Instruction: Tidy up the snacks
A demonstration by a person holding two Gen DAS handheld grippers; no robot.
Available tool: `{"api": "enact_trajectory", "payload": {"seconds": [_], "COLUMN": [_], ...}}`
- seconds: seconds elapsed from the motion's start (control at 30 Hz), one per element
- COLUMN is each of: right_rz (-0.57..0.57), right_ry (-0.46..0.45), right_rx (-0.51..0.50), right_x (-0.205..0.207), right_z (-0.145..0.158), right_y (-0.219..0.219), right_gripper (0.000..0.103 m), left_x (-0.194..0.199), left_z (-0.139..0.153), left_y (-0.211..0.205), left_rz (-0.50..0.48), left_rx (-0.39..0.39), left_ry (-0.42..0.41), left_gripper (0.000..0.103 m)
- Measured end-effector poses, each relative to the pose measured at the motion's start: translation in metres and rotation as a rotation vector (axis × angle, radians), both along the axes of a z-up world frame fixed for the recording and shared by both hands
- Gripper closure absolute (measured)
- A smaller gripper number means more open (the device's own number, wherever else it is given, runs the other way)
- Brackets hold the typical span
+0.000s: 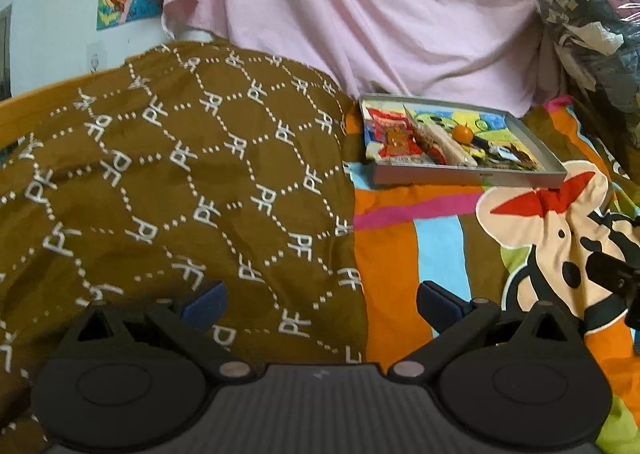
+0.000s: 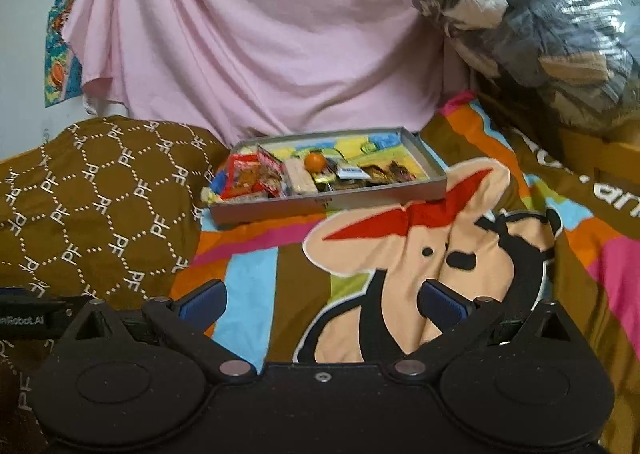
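Snacks (image 2: 304, 175), bright wrappers plus an orange fruit (image 2: 315, 161), fill a grey tray (image 2: 332, 202) at twelve o'clock; left gripper (image 1: 322, 304) and right gripper (image 2: 322, 302) both gape, released and empty.

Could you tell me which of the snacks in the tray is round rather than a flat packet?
The small orange fruit near the middle of the tray; it is a ball, while the snacks around it are flat wrapped packets.

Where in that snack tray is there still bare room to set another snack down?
The tray is bare along its back and right end, behind the orange, where its cartoon floor shows. Its front-left is crowded with the red packets, wafer pack and small wrapped sweets.
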State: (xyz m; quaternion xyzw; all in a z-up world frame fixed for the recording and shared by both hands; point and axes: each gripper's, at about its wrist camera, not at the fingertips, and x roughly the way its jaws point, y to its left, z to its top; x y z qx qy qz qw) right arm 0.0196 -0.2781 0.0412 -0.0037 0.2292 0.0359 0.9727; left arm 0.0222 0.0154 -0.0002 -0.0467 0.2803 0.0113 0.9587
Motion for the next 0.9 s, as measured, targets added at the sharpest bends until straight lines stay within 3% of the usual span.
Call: {"api": "enact_trajectory", "payload": {"seconds": [0.27,0.9], "right_rz": [-0.009,-0.001], "right_ry": [0.039,0.073], "right_rx": [0.006,-0.004], "right_x": [0.008,0.011], "right_z": [-0.014,-0.022], "right_y": [0.001,0.003], "right_gripper": [0.001,0.001], "left_x": [0.002,0.009], "left_z": [-0.008,-0.014], "left_y": [-0.006,-0.005], "left_rz": [-0.026,-0.029], "left_rx": [0.036,0.035], "left_ry": [0.023,0.055], "left_gripper": [0.000,0.000]}}
